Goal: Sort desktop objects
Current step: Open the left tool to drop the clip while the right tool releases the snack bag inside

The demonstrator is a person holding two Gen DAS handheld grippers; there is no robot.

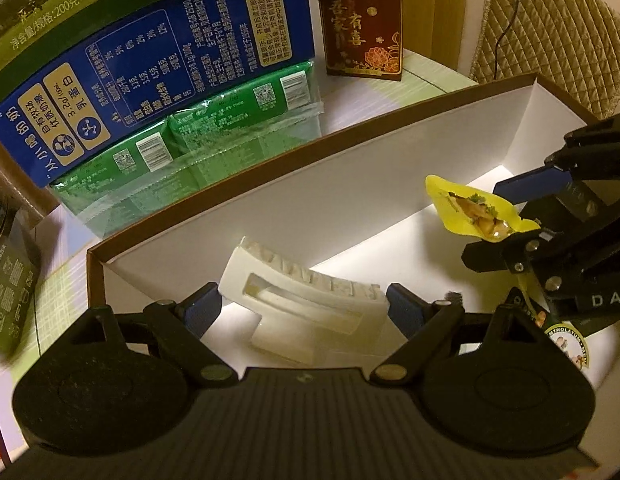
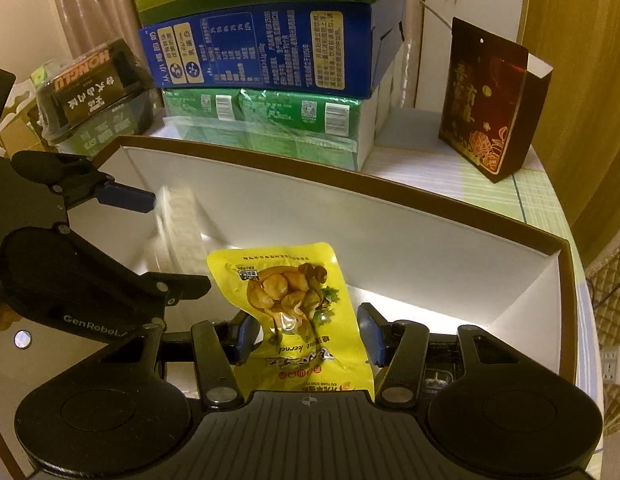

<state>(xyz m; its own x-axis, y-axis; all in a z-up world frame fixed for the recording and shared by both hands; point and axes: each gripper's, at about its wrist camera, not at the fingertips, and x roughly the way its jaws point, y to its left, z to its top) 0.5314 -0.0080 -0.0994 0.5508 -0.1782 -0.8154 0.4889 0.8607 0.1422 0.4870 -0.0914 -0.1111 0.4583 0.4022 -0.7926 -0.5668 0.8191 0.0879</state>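
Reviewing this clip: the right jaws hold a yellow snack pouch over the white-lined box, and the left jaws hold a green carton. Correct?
Not quite. The left gripper holds a white moulded insert, as the left wrist view shows; the green cartons sit outside the box. The right gripper does hold the yellow snack pouch.

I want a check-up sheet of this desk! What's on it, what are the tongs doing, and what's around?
Surface: pale striped tabletop, crowded.
Job's things: open white-lined box; white plastic piece and yellow snack pouch over it.
Clutter: stacked milk cartons, dark red bag, black tub.
Tongs: left tongs wide around the white piece; right tongs shut on the pouch.
Cables: dark cord over quilted cover.
Surroundings: curtain, wall socket.
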